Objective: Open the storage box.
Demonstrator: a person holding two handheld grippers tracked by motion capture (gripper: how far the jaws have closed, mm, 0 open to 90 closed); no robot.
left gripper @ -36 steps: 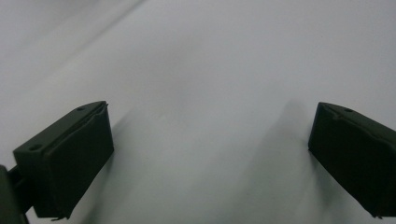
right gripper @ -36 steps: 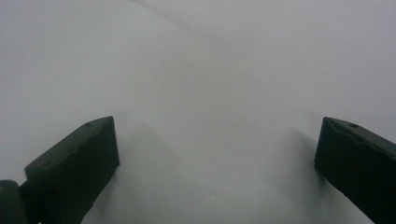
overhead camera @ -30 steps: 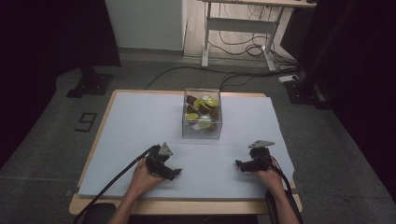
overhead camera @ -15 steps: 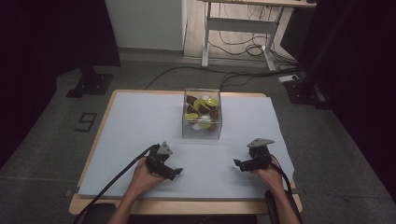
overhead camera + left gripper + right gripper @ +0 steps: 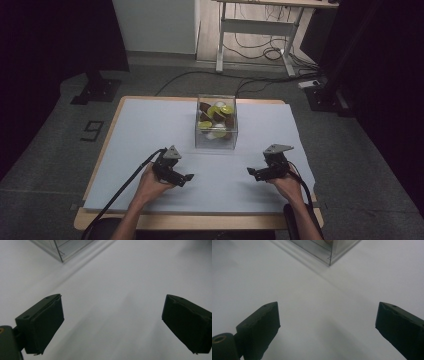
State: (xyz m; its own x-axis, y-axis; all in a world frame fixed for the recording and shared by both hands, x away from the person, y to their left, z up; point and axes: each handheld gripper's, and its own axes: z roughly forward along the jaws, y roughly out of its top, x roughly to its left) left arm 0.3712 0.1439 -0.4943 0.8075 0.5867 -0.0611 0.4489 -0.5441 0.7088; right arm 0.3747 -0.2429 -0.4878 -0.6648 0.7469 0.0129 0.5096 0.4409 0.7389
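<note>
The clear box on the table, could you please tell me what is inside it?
The clear box holds a heap of yellow-green, brown and white pieces; whatever lies beneath the top ones is covered.

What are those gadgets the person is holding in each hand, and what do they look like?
Two hand-held grippers. The left gripper and right gripper are black, each topped by a grey three-cornered plate and ending in two flat, blocky black jaws. A black cable trails back from each along the person's forearm. The forearms are bare, with no sleeves in sight.

A "9" marker (image 5: 93, 130) lies on the floor left of the table.
</note>
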